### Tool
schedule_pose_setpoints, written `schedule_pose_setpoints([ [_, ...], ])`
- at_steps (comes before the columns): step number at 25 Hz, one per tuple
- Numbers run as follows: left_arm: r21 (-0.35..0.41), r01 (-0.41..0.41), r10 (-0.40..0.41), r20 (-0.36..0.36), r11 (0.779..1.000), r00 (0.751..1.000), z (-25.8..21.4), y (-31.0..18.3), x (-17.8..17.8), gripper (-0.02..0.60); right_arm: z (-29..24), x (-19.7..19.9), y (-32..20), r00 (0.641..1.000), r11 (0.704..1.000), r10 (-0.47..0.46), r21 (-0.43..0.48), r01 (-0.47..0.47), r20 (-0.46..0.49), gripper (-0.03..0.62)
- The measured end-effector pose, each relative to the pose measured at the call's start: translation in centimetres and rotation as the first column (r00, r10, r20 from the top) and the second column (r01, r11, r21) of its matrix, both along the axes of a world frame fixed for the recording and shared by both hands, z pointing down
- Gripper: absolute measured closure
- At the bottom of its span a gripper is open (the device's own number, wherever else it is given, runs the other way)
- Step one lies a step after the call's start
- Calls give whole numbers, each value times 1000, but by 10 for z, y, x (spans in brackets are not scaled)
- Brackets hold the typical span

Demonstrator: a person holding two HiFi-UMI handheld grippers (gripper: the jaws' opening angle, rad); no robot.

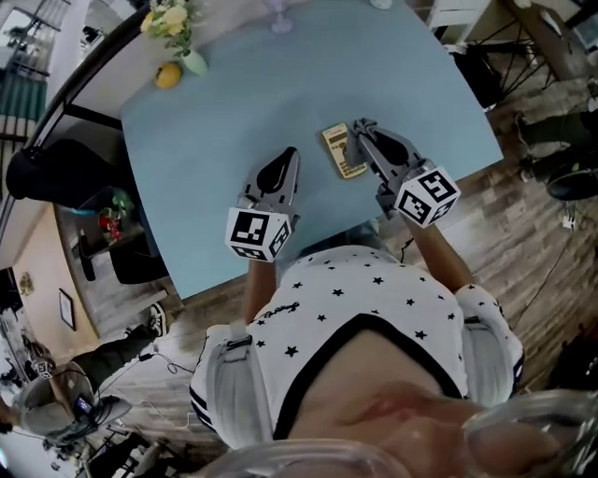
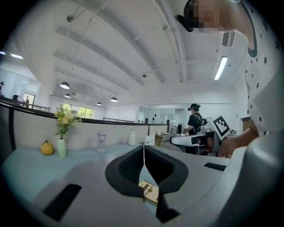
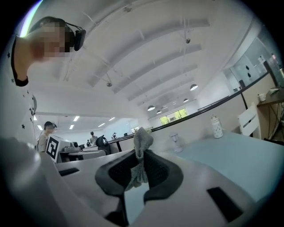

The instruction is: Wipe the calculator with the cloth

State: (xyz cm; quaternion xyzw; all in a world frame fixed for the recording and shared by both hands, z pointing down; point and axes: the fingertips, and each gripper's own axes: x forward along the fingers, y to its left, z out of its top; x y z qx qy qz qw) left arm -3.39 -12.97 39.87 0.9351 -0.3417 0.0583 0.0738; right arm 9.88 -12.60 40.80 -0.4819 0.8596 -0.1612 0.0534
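Calculator (image 1: pixel 344 151): tan, flat, with a dark screen strip, lying face up on the light blue table (image 1: pixel 224 121) just right of centre in the head view; a tan corner that seems to be the same item (image 2: pixel 149 191) shows through the gap under the jaws in the left gripper view. Cloth (image 3: pixel 143 138): grey, knitted, pinched between the jaws of the right gripper (image 3: pixel 142 157) with a bunched end standing up above the tips and a tail hanging below them. Right gripper (image 1: pixel 360 126), head view: jaws closed on the cloth, tips at the upper right edge of the calculator; whether they touch it cannot be told; marker cube (image 1: pixel 427 194) at its rear. Left gripper (image 1: pixel 291 152): jaws closed tip to tip with nothing between them, placed left of the calculator and apart from it; own view (image 2: pixel 143 153) shows the black pads meeting in one line; marker cube (image 1: pixel 257 233) at its rear. Vase of yellow flowers (image 1: pixel 177 28): upper left of the table, upright. Yellow fruit (image 1: pixel 168 75): just beside the vase, toward the table's left edge. Stemmed glass (image 2: pixel 101 142) and white jar (image 2: pixel 132 138): standing apart along the far edge of the table. Operator: white top with black stars (image 1: pixel 355 299), lower centre of the head view. Surroundings: wood-plank floor (image 1: pixel 523 205), open office with ceiling lamps, a second person in a cap (image 2: pixel 195 119) standing at the right of the left gripper view.
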Motion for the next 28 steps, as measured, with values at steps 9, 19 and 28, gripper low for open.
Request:
schedule_pose_setpoints([
  [9,-7,225,-224,26,974,974,-1,-8,-11,551,18,-18,-46,975,974,-223,-37,222,-15,549],
  [19,-17,384,-382,53,923,922,5,-4,-39,551,68,-22,-76,953,951,-292,-131,279,-85,549],
  [28,-29,463,-461,47,886,886,8,6,-55,551,127,-43,-85,908,911,-375,-253,325,-185,549],
])
